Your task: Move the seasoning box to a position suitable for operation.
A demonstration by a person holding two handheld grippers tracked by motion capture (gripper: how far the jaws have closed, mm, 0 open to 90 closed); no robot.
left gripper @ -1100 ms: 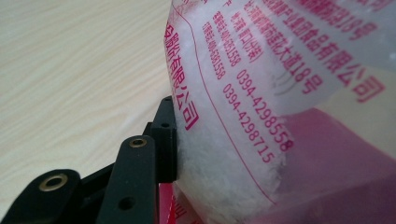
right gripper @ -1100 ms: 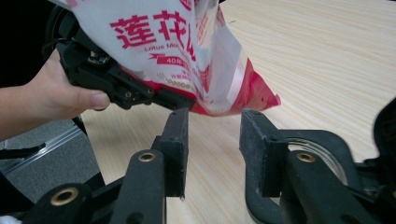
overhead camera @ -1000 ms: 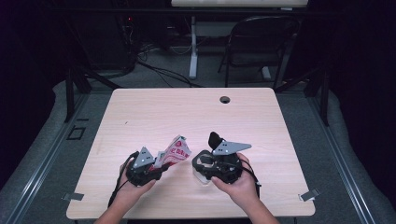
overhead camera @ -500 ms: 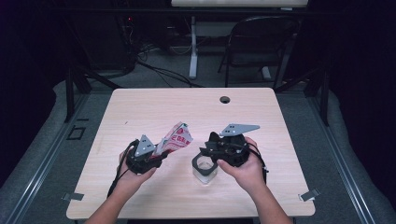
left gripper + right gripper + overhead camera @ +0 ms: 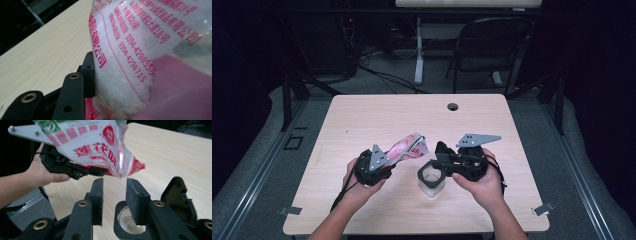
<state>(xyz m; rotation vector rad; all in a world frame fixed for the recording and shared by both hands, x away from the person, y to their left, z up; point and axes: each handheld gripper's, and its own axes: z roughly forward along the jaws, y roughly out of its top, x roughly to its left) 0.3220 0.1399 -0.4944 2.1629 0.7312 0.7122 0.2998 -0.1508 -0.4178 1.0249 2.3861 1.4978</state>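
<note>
Above the counter [image 5: 362, 120], the left gripper [image 5: 384, 167] is keeping its jaws clamped on the bag [image 5: 408, 147] while the right gripper [image 5: 113, 195], jaws just narrowing on nothing, is lifting from the jar [image 5: 432, 176] toward the bag's corner, likely to tear it.

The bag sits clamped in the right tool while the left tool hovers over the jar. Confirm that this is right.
Wrong on the tools: they are swapped. The left tool clamps the bag, as the high view shows, and the right tool hovers over the jar with nothing between its jaws, which have just been closing.
</note>
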